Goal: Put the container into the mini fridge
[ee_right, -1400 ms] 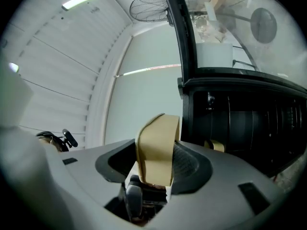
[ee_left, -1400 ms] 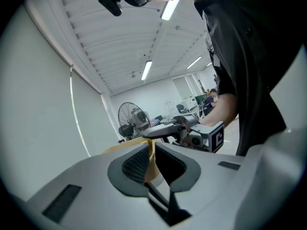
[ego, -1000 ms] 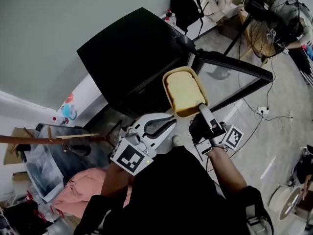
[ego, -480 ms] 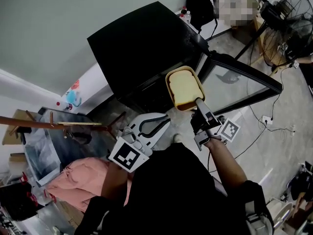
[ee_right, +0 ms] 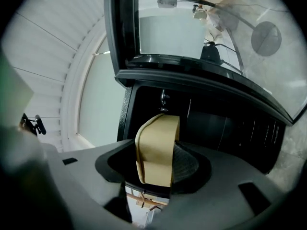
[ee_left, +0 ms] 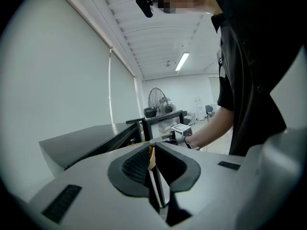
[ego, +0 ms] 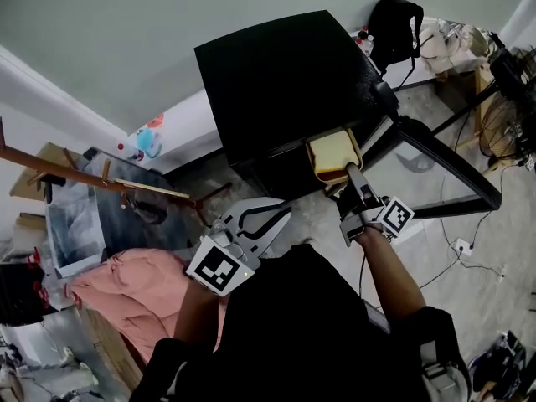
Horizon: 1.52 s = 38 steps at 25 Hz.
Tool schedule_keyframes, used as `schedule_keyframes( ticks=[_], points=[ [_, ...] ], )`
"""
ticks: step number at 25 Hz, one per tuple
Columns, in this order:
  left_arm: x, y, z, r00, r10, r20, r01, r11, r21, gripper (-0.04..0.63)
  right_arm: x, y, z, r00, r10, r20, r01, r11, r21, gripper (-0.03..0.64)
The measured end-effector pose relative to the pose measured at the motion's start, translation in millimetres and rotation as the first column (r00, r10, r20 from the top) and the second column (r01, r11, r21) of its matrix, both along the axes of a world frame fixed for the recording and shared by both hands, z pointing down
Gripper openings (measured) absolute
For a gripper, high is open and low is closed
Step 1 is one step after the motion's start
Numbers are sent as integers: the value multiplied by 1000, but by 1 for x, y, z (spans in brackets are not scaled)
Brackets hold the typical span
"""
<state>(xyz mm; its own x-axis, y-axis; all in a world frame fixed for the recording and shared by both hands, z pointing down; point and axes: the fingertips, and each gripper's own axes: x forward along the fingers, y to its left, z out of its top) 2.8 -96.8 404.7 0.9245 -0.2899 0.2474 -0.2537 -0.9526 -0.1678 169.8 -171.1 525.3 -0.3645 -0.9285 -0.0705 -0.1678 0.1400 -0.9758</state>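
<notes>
Fingers of the right gripper (ego: 347, 174) stand fairly wide and clamp the near end of the tan container (ego: 332, 152). The right gripper view shows the padded jaws pressing on it from both sides. Fingers of the left gripper (ego: 282, 213) are pressed together, and nothing is held between them. This gripper hangs low in front of the person's dark shirt, well apart from the container.

The black mini fridge (ego: 285, 74) takes up the middle of the head view, standing against a pale wall. Its glass door (ego: 419, 170) is swung open to the right, and the dark inside shows below the front edge of the top.

A pink cloth (ego: 142, 287) lies heaped on the floor to the left. A black bag (ego: 394, 19) sits behind the fridge at the upper right.

The container is held about level at the mouth of the open compartment, its far end just under the top's front edge. In the right gripper view it stands directly before the dark interior. Whether it touches a shelf cannot be told.

Each gripper carries a white cube with square markers: the left one (ego: 219, 268) and the right one (ego: 394, 216).
</notes>
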Motion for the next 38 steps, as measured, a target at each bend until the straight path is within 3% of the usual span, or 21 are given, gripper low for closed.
schedule_keyframes(
  ticks=[16, 25, 28, 30, 38],
  points=[
    [-18, -26, 3, 985, -174, 7, 174, 985, 8, 48, -5, -74, 31, 996, -76, 36, 77, 996, -39, 227],
    [-20, -25, 9, 977, -211, 21, 211, 977, 3, 48, -6, -91, 35, 996, -78, 42, 80, 996, -37, 227],
    [-21, -22, 10, 978, -205, 22, 205, 979, 0, 48, -10, -90, 32, 995, -95, 3, 95, 995, -22, 230],
    [-21, -18, 11, 980, -197, 23, 197, 980, -3, 48, -13, -87, 35, 993, -114, -32, 113, 993, -29, 291],
    [-24, -10, 11, 982, -187, 12, 187, 982, -12, 48, -15, -75, 40, 989, -125, -77, 123, 992, -30, 324]
  ],
)
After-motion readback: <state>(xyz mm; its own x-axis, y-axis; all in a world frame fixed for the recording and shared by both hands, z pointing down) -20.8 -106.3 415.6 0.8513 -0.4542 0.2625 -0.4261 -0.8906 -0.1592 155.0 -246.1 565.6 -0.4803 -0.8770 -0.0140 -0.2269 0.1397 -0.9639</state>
